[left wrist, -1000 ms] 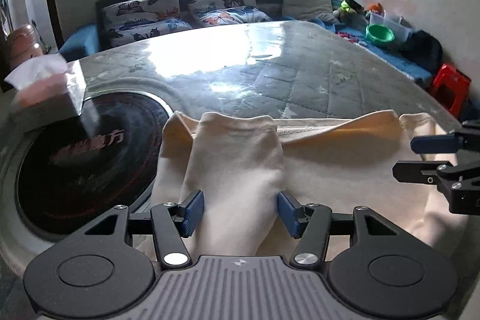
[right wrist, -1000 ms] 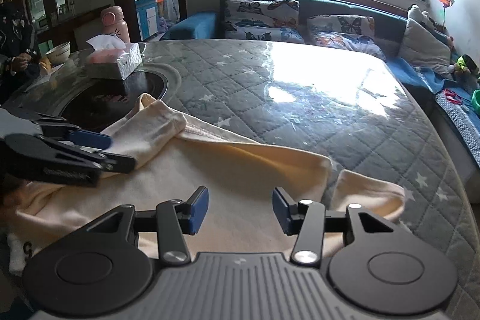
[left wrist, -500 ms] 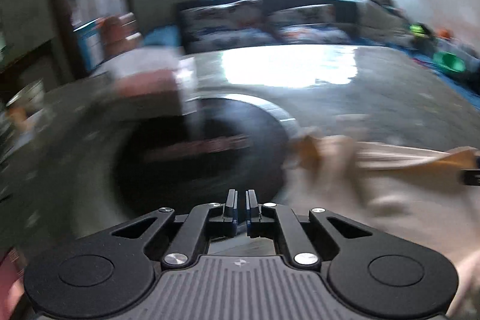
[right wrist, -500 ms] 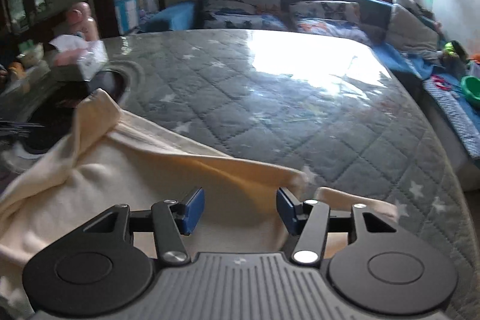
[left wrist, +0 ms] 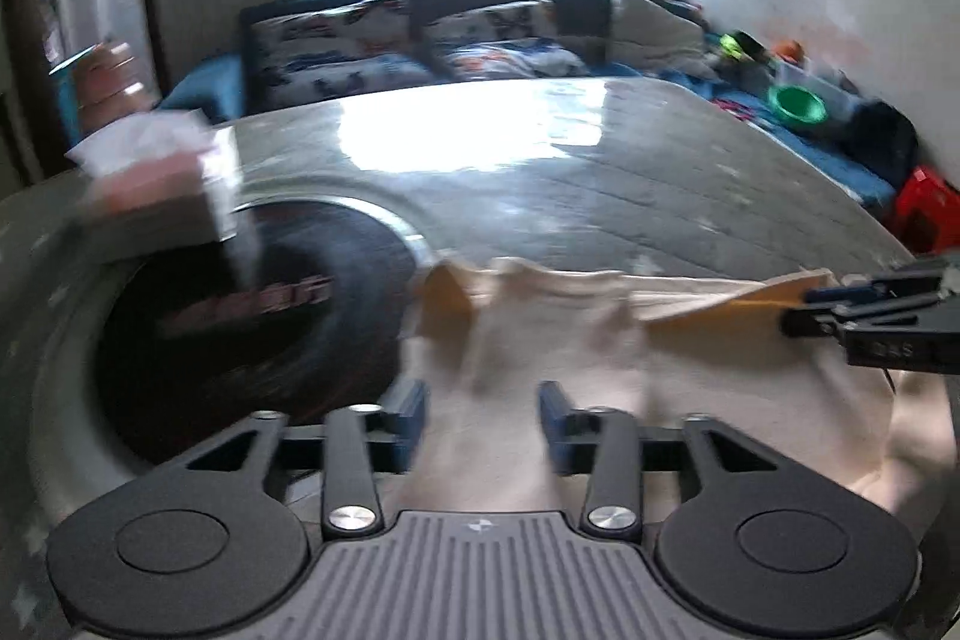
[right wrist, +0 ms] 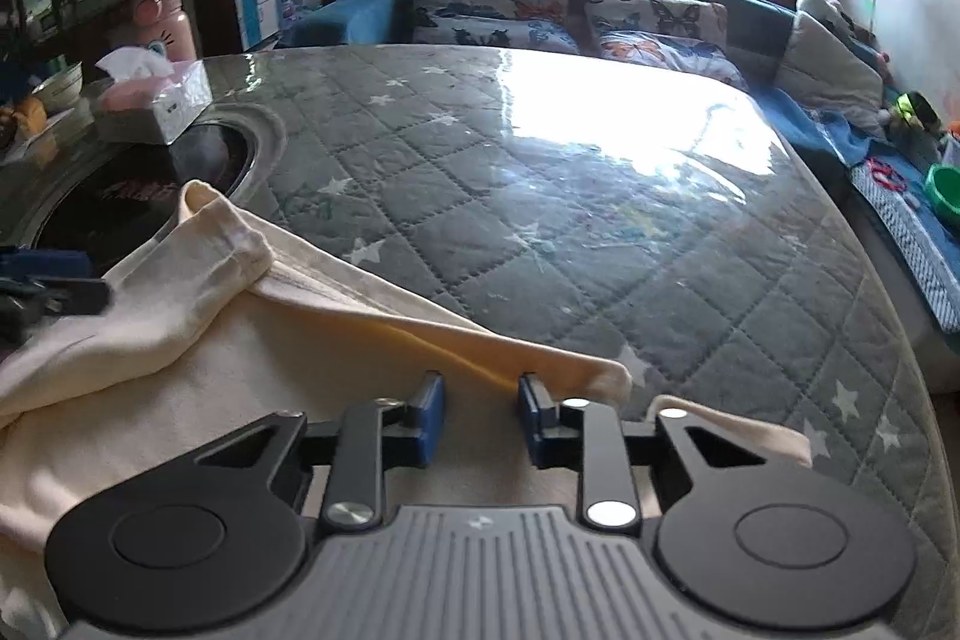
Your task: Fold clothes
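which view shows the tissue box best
The right wrist view: the tissue box is sharp there, with white tissue sticking out of its top, beside the dark round inset. In the left wrist view the box is nearer but smeared by motion blur.

Soft matt cream cloth garment (right wrist: 180,400) on glossy, quilted table cover (right wrist: 540,196).

A cream-coloured garment (right wrist: 198,370) lies spread but rumpled across the lower left of the right wrist view, on the grey quilted table (right wrist: 540,196). One sleeve (right wrist: 198,244) runs toward the upper left, its cuff at the dark round inset. A folded hem edge runs diagonally down to the lower centre.
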Tool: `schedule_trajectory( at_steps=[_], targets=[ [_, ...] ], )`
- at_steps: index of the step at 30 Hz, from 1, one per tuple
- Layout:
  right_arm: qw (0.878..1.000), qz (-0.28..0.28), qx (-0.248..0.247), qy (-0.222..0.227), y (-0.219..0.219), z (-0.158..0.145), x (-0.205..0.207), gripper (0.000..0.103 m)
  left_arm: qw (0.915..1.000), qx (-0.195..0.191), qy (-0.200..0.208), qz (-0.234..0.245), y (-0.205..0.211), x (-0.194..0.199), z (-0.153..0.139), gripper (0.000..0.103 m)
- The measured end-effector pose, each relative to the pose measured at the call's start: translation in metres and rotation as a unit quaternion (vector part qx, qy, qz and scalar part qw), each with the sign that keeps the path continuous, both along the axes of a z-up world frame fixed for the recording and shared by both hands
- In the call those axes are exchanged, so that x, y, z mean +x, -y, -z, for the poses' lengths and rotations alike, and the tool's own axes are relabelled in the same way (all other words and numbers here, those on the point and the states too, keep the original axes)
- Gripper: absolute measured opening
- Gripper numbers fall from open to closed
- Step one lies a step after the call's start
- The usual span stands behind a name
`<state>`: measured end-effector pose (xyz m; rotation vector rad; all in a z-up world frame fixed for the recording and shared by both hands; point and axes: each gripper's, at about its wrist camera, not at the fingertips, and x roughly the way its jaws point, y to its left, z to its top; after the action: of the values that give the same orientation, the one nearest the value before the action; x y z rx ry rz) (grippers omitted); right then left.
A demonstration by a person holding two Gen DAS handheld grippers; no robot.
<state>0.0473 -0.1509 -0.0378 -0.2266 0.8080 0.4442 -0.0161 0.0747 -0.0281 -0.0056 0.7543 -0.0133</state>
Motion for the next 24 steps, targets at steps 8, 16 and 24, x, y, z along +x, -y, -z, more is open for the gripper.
schedule_trajectory(
  at_steps=[8, 16, 24],
  targets=[
    [1.0, -0.003, 0.004, 0.001, -0.001, 0.0, 0.002, 0.025, 0.9999, 0.016, -0.004, 0.003, 0.012, 0.016, 0.016, 0.038],
    [1.0, 0.0, 0.004, 0.005, -0.002, 0.002, 0.002, 0.025, 0.9995, -0.004, 0.005, -0.03, -0.008, 0.014, 0.008, 0.003],
    [1.0, 0.002, 0.004, 0.005, -0.001, 0.002, 0.002, 0.027, 0.999, -0.039, 0.004, -0.023, -0.017, 0.017, 0.006, 0.013]
  ],
)
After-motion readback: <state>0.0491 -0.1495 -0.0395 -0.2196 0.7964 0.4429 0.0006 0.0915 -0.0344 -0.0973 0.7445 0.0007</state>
